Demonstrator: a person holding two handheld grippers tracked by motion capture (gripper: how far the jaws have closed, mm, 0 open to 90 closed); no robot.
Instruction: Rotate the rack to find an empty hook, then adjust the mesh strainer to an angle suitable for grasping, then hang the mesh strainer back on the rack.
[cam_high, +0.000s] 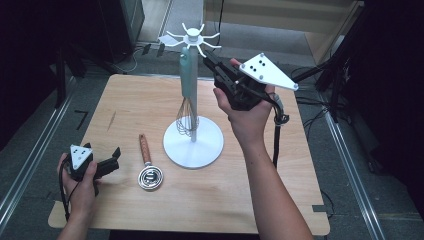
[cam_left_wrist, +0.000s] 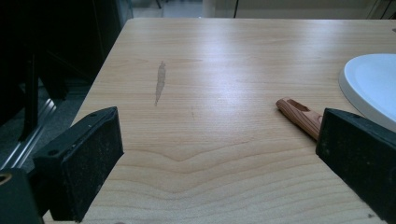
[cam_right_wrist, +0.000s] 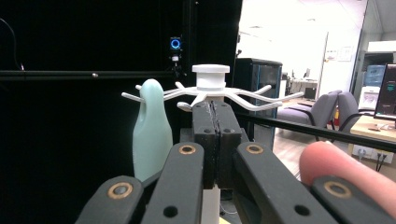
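On the wooden table (cam_high: 150, 100) stood a white utensil stand (cam_high: 193, 145), its round base near the middle and a crown of hooks (cam_high: 192, 39) at the top of its post. A whisk with a pale green handle (cam_high: 186, 75) hung from one hook, its wire head just above the base. The right gripper (cam_high: 209, 56) was raised to the level of the hooks, just to the right of the crown, its tips seeming to touch one of the arms, though the high view was too small to be sure. In the right gripper view its jaws were pressed fully together with nothing between them, the green handle (cam_right_wrist: 150, 130) hanging just to their left and the hooks (cam_right_wrist: 212, 91) directly behind their tips. The left gripper (cam_high: 116, 159) rested low at the table's near left corner, its jaws spread wide and empty. A small strainer with a wooden handle (cam_high: 145, 150) lay flat between that gripper and the stand's base, just beside the jaws but apart from them; in the left gripper view the handle's end (cam_left_wrist: 299, 115) showed beside one jaw.
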